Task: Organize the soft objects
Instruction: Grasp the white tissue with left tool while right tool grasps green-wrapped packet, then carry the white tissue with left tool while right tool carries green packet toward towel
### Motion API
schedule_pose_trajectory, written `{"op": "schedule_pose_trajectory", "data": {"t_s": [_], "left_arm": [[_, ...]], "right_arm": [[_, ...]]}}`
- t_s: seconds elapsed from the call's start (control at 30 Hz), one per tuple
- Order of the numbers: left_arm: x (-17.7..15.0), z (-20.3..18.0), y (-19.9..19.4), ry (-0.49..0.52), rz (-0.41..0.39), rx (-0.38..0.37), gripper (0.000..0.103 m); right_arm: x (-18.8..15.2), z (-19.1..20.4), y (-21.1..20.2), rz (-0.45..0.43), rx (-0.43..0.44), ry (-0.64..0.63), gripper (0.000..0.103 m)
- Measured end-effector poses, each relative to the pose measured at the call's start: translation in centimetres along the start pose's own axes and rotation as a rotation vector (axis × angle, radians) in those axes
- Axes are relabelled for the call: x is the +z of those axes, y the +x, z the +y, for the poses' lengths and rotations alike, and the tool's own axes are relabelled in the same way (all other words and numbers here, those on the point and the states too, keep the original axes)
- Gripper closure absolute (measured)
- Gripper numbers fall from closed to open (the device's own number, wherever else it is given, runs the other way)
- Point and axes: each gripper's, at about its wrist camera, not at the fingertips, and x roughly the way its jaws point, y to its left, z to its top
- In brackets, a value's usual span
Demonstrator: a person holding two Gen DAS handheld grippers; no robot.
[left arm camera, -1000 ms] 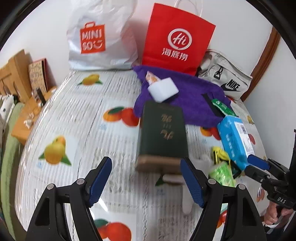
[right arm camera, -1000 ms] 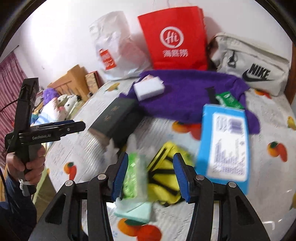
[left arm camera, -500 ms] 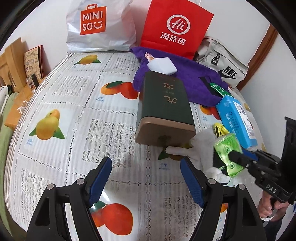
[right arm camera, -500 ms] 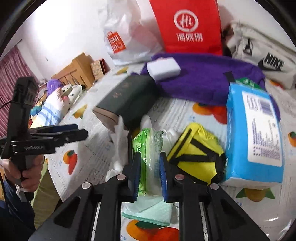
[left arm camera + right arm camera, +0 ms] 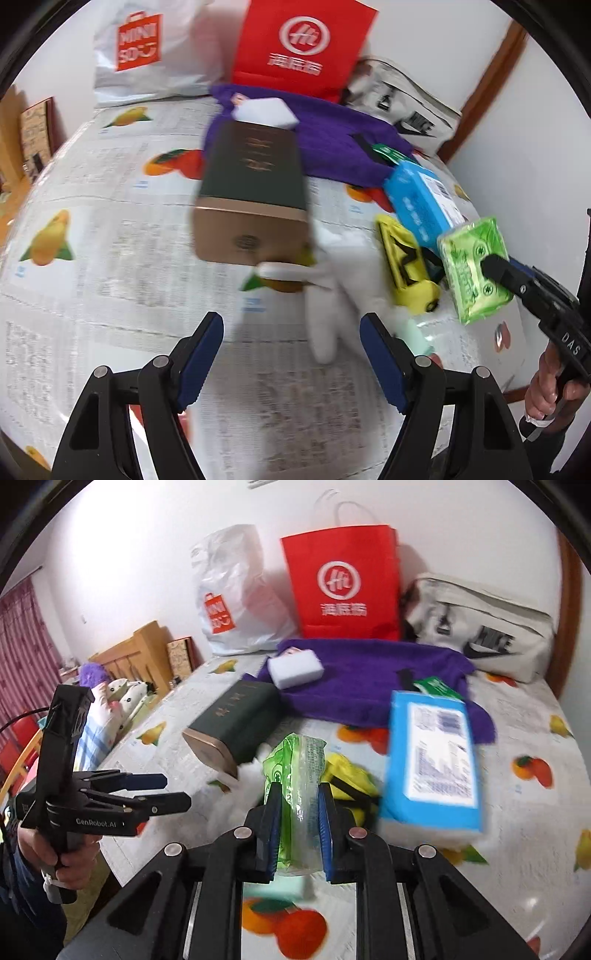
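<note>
My right gripper [image 5: 298,812] is shut on a green tissue pack [image 5: 297,775] and holds it above the table; the pack also shows in the left wrist view [image 5: 474,267], lifted at the right. My left gripper [image 5: 291,354] is open and empty, low over the tablecloth, with a white fluffy item [image 5: 332,306] just ahead between its fingers. A yellow-black pouch [image 5: 404,266], a blue tissue pack [image 5: 436,764], a purple towel [image 5: 369,675] and a white sponge [image 5: 295,668] lie on the table.
A dark green box [image 5: 255,192] lies mid-table. A red paper bag [image 5: 343,583], a white Miniso bag [image 5: 236,602] and a grey Nike bag [image 5: 480,627] stand along the back wall. A pale green cloth [image 5: 280,888] lies under the right gripper.
My right gripper has closed on the green tissue pack and lifted it off the table. My left gripper stayed open and shifted slightly toward the white fluffy item.
</note>
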Motion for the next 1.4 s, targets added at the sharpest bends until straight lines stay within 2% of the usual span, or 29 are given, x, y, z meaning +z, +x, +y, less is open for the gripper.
{"op": "schedule_pose_trajectory", "data": {"t_s": [0.2, 0.3, 0.47, 0.57, 0.63, 0.7, 0.8, 0.9, 1.03, 1.17, 1.23, 1.4], "left_arm": [[-0.2, -3.2, 1.6, 0.058, 0.015, -0.034, 0.029], [-0.2, -4.6, 2.2, 0.097, 0.016, -0.02, 0.03], [0.1, -5.8, 2.7, 0.122, 0.007, -0.02, 0.033], [0.3, -6.2, 3.3, 0.143, 0.014, -0.004, 0.05], [0.4, -6.3, 3.9, 0.149, 0.027, 0.012, 0.051], [0.4, -6.1, 4.4, 0.145, 0.036, 0.025, 0.057], [0.3, -6.1, 4.9, 0.158, 0.059, 0.037, 0.056], [0.7, -6.0, 4.4, 0.155, 0.045, 0.064, 0.056], [1.2, -5.9, 3.2, 0.144, 0.026, 0.044, 0.053], [1.2, -6.9, 2.7, 0.175, 0.013, 0.046, 0.053], [1.0, -7.4, 3.2, 0.189, 0.032, 0.04, 0.053], [0.6, -6.7, 4.6, 0.158, 0.073, 0.089, 0.053]], "right_arm": [[-3.5, -2.3, -1.6, 0.032, -0.09, -0.002, 0.085], [-5.2, -3.6, -1.8, 0.062, -0.154, 0.004, 0.085], [-7.0, -5.8, -1.6, 0.088, -0.184, 0.066, 0.085], [-7.4, -6.6, -1.4, 0.091, -0.194, 0.082, 0.085], [-7.5, -6.8, -1.4, 0.084, -0.183, 0.09, 0.085], [-7.6, -6.8, -1.4, 0.08, -0.18, 0.09, 0.085], [-7.7, -6.9, -1.2, 0.075, -0.173, 0.096, 0.085], [-7.7, -7.0, -1.1, 0.073, -0.169, 0.102, 0.085], [-7.8, -7.2, -1.2, 0.07, -0.165, 0.11, 0.085], [-7.9, -7.3, -1.2, 0.068, -0.161, 0.121, 0.084], [-8.0, -7.4, -1.3, 0.069, -0.16, 0.122, 0.084], [-8.2, -7.7, -1.4, 0.07, -0.156, 0.136, 0.084]]}}
